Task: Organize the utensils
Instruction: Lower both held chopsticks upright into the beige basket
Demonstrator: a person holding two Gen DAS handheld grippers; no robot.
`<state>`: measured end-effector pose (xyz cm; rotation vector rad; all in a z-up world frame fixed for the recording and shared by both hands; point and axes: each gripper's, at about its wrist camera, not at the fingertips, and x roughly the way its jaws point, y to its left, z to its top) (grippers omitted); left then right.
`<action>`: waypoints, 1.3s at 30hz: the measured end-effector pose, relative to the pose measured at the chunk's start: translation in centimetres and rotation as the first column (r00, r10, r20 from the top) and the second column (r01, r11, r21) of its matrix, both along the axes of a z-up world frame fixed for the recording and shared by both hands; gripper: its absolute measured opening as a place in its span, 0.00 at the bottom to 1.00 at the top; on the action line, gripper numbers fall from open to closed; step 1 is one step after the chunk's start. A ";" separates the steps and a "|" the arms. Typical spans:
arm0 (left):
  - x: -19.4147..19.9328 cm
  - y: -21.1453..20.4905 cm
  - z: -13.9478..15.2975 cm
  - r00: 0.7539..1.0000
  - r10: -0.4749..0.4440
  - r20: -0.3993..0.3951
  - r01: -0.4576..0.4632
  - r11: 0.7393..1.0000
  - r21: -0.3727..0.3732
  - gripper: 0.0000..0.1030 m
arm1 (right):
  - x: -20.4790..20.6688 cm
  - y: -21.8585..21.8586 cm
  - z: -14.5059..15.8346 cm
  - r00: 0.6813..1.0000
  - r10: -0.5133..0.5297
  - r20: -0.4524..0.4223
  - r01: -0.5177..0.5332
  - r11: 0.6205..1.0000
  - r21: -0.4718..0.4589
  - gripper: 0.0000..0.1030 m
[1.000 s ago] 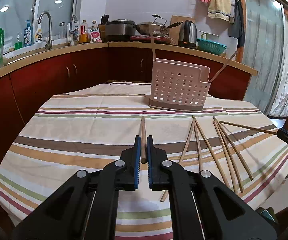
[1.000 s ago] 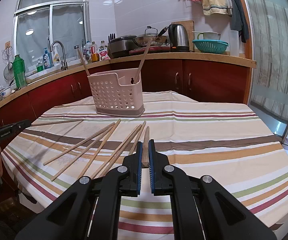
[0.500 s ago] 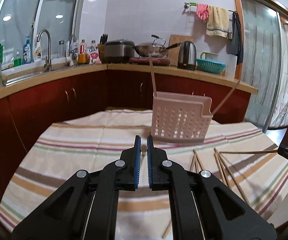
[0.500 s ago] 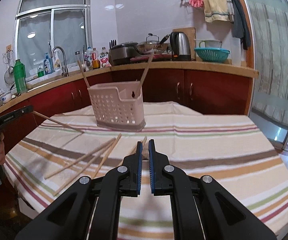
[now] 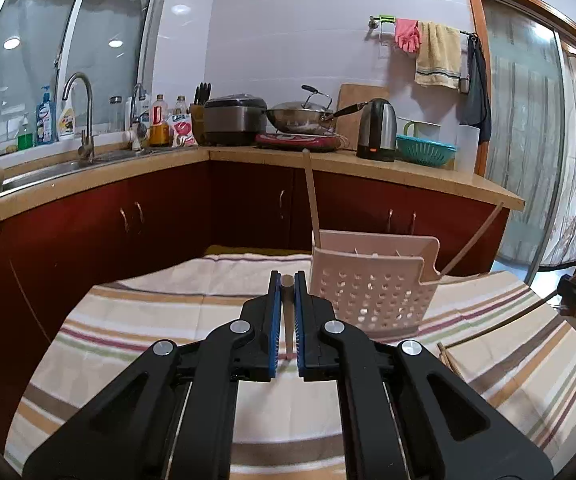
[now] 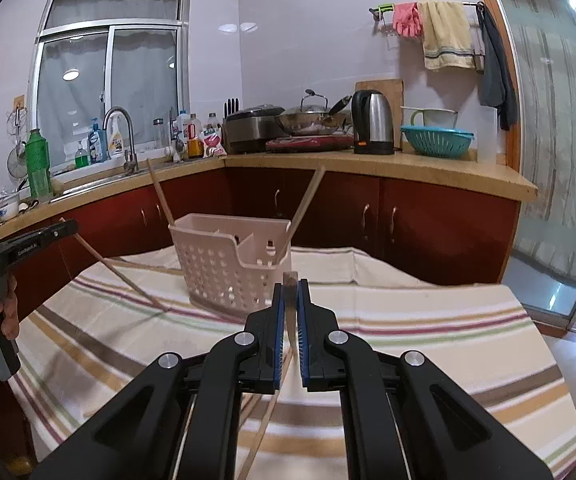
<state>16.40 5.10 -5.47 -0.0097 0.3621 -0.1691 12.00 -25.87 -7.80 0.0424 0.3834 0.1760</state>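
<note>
A pink perforated utensil holder (image 5: 372,280) stands on the striped tablecloth (image 5: 147,320); it also shows in the right wrist view (image 6: 227,268). Two chopsticks lean in it (image 5: 311,196) (image 6: 306,204). My left gripper (image 5: 287,280) is shut on a wooden chopstick (image 5: 287,308), raised above the table, left of the holder. My right gripper (image 6: 291,286) is shut on another chopstick (image 6: 290,320), raised just in front of the holder. The left gripper with its slanting chopstick (image 6: 123,276) shows at the left of the right wrist view.
Loose chopsticks lie on the cloth (image 5: 448,356) (image 6: 265,420). A kitchen counter (image 5: 368,168) with sink, cooker, wok and kettle runs behind the table. A glass door (image 6: 556,140) is at the right.
Both grippers have lifted their chopsticks off the cloth and tilted upward, moving nearer the holder. The chopsticks on the table have dropped low in both views.
</note>
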 end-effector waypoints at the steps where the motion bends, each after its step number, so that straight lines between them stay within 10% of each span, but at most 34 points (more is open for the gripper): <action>1: 0.3 0.0 0.1 1.000 -0.001 0.003 0.001 1.000 0.000 0.07 | 0.4 0.0 0.2 1.000 0.001 0.004 -0.001 1.000 0.000 0.07; 14: 2.2 -1.1 1.9 0.999 -0.036 0.037 0.037 0.999 -0.002 0.07 | 3.1 0.3 2.3 0.998 0.011 0.066 -0.012 1.000 0.022 0.07; 39: 3.0 -4.4 14.4 0.943 -0.143 0.299 0.161 0.986 -0.035 0.06 | 5.1 2.0 11.7 0.944 0.098 0.315 -0.131 0.988 0.085 0.07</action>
